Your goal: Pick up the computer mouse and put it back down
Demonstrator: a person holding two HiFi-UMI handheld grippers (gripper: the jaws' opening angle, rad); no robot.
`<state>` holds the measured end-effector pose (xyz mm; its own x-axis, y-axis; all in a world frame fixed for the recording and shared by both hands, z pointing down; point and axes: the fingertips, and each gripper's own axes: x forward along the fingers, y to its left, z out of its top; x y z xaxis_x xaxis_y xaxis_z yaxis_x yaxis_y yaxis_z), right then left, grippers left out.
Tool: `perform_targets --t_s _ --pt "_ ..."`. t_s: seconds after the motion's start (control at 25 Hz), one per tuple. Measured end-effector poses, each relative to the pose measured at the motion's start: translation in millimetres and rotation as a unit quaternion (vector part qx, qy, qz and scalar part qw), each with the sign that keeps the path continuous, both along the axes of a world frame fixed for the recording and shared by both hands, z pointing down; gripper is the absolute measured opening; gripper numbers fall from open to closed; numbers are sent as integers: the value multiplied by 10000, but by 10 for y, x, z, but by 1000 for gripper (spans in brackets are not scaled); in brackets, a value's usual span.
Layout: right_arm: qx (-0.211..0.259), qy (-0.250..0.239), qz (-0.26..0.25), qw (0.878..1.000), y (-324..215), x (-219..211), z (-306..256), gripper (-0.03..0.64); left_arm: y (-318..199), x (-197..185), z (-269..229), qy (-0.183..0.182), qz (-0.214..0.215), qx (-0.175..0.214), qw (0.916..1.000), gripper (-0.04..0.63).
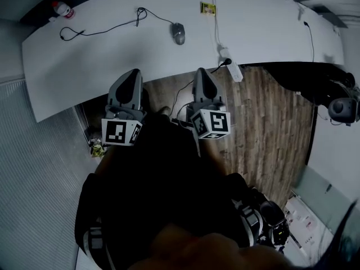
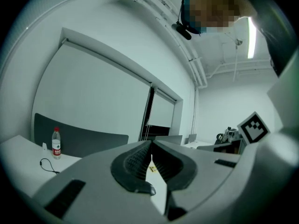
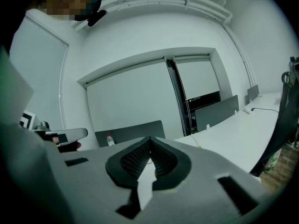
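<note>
A dark grey computer mouse [image 1: 178,33] lies on the white table [image 1: 112,55], its black cable [image 1: 107,30] trailing off to the left. My left gripper [image 1: 134,75] and right gripper [image 1: 201,73] sit side by side at the table's near edge, short of the mouse, both pointing toward it. Both are shut and hold nothing. In the left gripper view, its jaws meet at the tips [image 2: 150,143]; a dark rounded shape, apparently the mouse [image 2: 147,189], shows in the gap below them. In the right gripper view, its jaws [image 3: 149,140] are likewise shut and no mouse shows.
A water bottle [image 1: 63,9] stands at the table's far left corner, and shows as the bottle [image 2: 56,143] in the left gripper view. A yellow tag [image 1: 207,8] lies behind the mouse. A white power strip [image 1: 233,66] rests at the near edge by my right gripper. Wood floor [image 1: 264,122] lies below.
</note>
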<state>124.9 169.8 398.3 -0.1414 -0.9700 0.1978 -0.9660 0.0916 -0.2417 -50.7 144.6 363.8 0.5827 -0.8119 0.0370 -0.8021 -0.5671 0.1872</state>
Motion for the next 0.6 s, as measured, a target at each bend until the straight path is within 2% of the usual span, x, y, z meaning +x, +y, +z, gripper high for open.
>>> perform_targets --t_s 0.36,0.6 --pt "-494 295 468 9972 -753 -64 351 -2 -848 -114 88 45 445 -209 9988 8" --pt "-818 424 731 9931 -1085 -41 645 -2 -1139 -181 290 -90 825 -413 9957 8"
